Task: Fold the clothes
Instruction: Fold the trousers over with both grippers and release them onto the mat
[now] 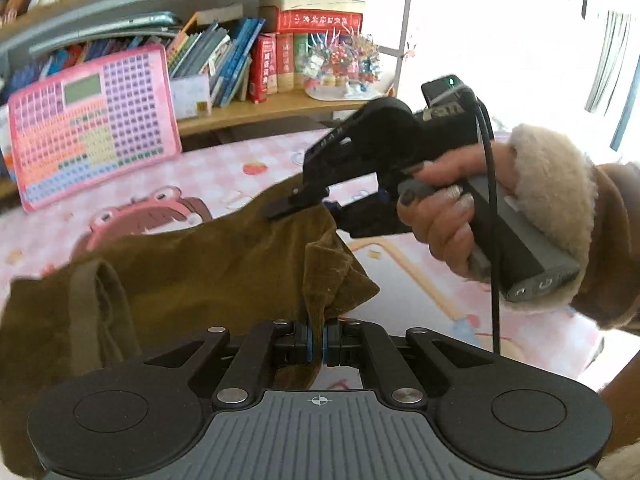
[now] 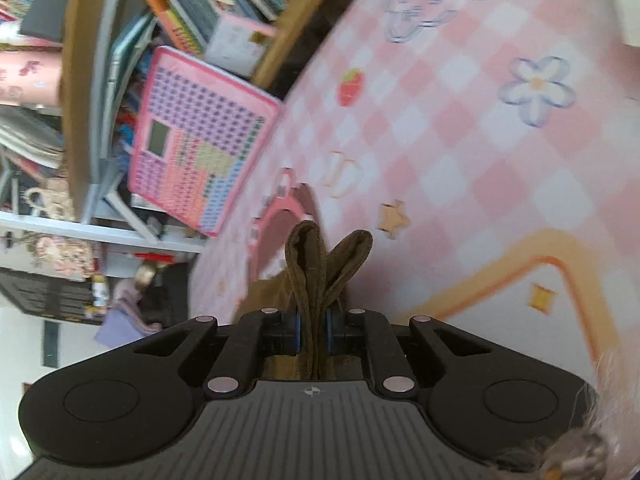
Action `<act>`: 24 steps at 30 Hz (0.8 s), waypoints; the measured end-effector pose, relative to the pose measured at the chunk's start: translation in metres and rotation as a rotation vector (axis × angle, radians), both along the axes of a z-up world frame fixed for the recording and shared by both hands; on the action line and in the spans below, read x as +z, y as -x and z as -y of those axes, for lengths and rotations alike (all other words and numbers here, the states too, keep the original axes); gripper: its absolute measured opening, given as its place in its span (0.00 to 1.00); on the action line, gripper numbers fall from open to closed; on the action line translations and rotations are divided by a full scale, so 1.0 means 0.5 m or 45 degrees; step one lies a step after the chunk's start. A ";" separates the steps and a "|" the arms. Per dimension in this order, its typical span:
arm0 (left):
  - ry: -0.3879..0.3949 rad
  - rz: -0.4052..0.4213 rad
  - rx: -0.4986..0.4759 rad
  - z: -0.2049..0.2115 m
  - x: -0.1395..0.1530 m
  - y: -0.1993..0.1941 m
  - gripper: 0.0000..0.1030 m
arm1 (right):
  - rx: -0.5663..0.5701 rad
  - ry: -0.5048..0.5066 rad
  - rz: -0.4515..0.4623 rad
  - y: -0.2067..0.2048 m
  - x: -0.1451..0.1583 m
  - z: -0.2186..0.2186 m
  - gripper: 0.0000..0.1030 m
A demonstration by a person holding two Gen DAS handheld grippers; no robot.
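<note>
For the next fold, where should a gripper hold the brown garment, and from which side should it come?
Probably at the edges. The brown garment is already pinched at two bunched edge folds: the left gripper is shut on one, the right gripper on another, higher up. A new grip would best take a thin hem or corner, coming from the side, fingers across the edge, since the middle is loose and baggy.

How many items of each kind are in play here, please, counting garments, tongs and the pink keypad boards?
Brown garment: 1
Tongs: 2, left tongs and right tongs, each shut on the garment
Pink keypad board: 1
Total: 4
</note>
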State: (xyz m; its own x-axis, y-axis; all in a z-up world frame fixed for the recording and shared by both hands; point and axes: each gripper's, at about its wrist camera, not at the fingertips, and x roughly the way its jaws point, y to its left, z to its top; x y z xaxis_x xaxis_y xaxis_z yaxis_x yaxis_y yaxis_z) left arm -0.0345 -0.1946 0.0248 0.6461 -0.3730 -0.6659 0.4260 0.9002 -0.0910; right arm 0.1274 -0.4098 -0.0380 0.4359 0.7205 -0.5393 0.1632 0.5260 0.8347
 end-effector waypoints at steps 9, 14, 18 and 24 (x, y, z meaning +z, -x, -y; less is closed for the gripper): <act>0.290 0.107 0.079 -0.127 0.047 0.046 0.03 | 0.067 0.006 0.219 0.015 0.120 -0.101 0.10; 0.341 0.132 0.141 -0.214 0.067 0.067 0.03 | 0.135 0.062 0.328 0.018 0.176 -0.217 0.10; 0.370 0.110 0.214 -0.285 0.064 0.087 0.04 | 0.194 0.126 0.354 0.024 0.179 -0.313 0.10; 0.363 0.010 0.368 -0.392 0.030 0.108 0.05 | 0.281 0.223 0.394 0.032 0.185 -0.458 0.11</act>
